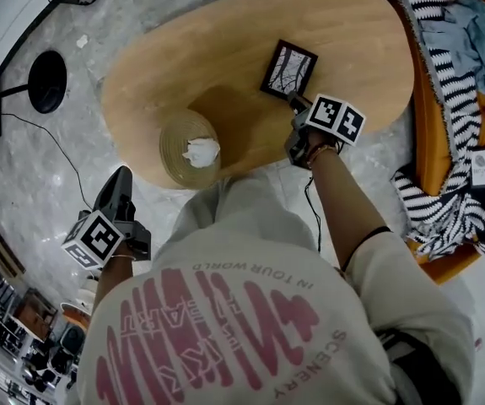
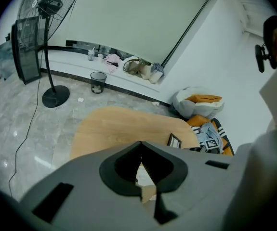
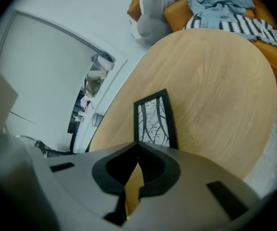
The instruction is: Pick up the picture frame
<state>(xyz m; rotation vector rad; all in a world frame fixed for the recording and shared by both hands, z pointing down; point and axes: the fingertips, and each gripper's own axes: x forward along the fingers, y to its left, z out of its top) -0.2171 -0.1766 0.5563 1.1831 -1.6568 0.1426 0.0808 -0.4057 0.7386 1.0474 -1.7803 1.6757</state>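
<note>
The picture frame (image 1: 288,70), black with a white branch print, lies flat on the oval wooden table (image 1: 225,49), towards its right side. My right gripper (image 1: 296,102) is shut and empty. Its tips sit just at the frame's near edge, and I cannot tell whether they touch it. In the right gripper view the frame (image 3: 152,121) lies directly beyond the closed jaw tips (image 3: 138,144). My left gripper (image 1: 122,175) is shut with nothing in it and hangs over the floor off the table's near left edge. In the left gripper view the frame (image 2: 174,141) shows small at the far right of the table (image 2: 124,124).
A round woven bowl (image 1: 175,154) holding a crumpled white thing (image 1: 202,151) stands on the table's near edge. Striped blankets and clothes (image 1: 449,74) lie on orange cushions to the right. A fan base (image 1: 46,81) and cable are on the marble floor to the left, with a waste bin (image 2: 98,82) beyond.
</note>
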